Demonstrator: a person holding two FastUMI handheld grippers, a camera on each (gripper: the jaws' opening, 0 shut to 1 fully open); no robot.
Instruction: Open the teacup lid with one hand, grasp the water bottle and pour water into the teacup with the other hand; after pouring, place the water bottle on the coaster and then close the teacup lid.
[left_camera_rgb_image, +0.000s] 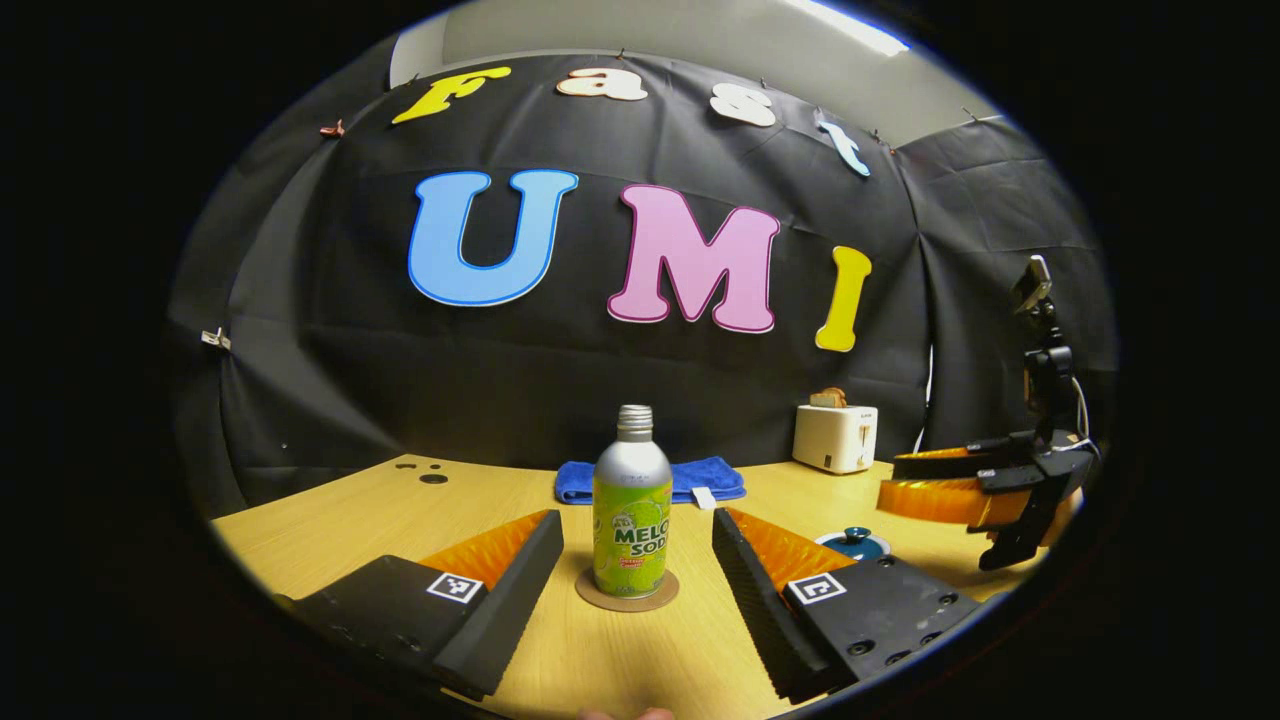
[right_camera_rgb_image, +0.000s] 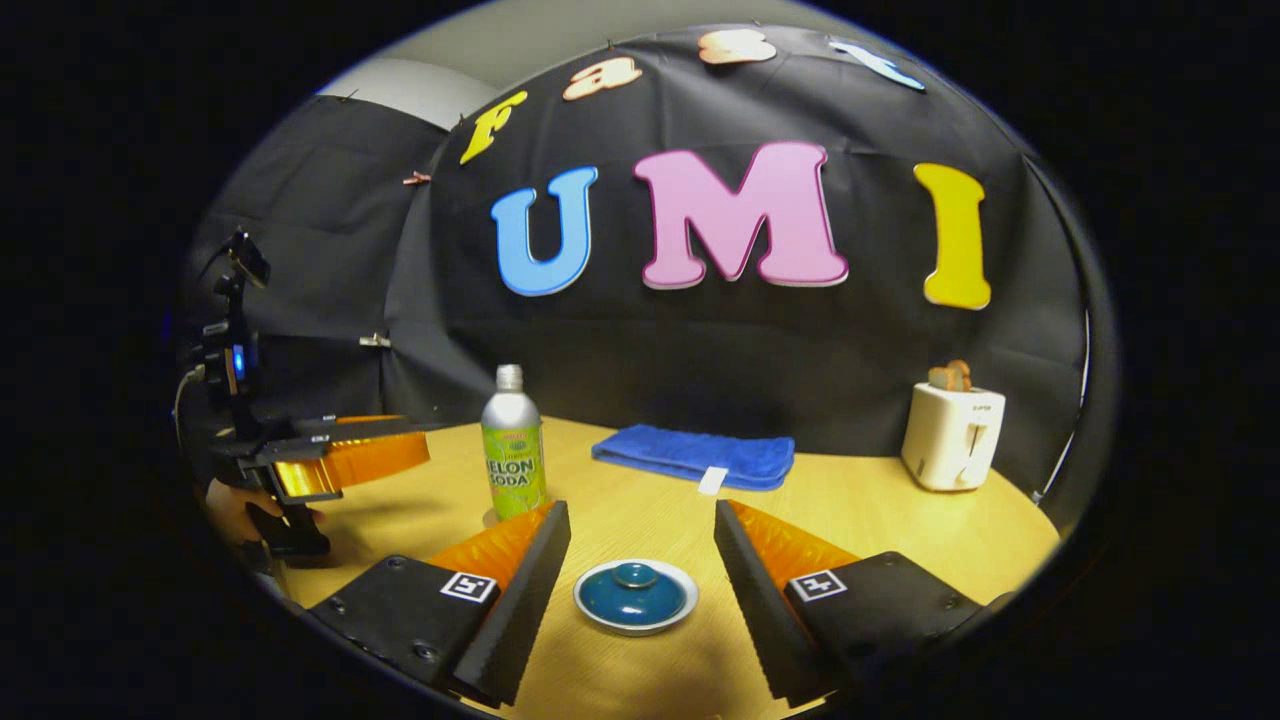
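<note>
While bottle (left_camera_rgb_image: 632, 500) stands on coaster (left_camera_rgb_image: 627, 592), lid (right_camera_rgb_image: 634, 592) on teacup; both grippers' fingers released.

Noted on wooden table (right_camera_rgb_image: 880, 520): folded blue towel (right_camera_rgb_image: 694, 455) with white tag, lying flat near back wall. To its right, well apart, white toaster (right_camera_rgb_image: 952, 437) standing upright, two bread slices (right_camera_rgb_image: 950, 376) protruding from slots. Observed small dark marks (left_camera_rgb_image: 425, 472) at far left corner.

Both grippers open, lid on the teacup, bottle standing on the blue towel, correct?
Not the towel: in the left gripper view the bottle stands on the round coaster, with the blue towel behind it. Both grippers are open, and the lid is on the teacup.
</note>
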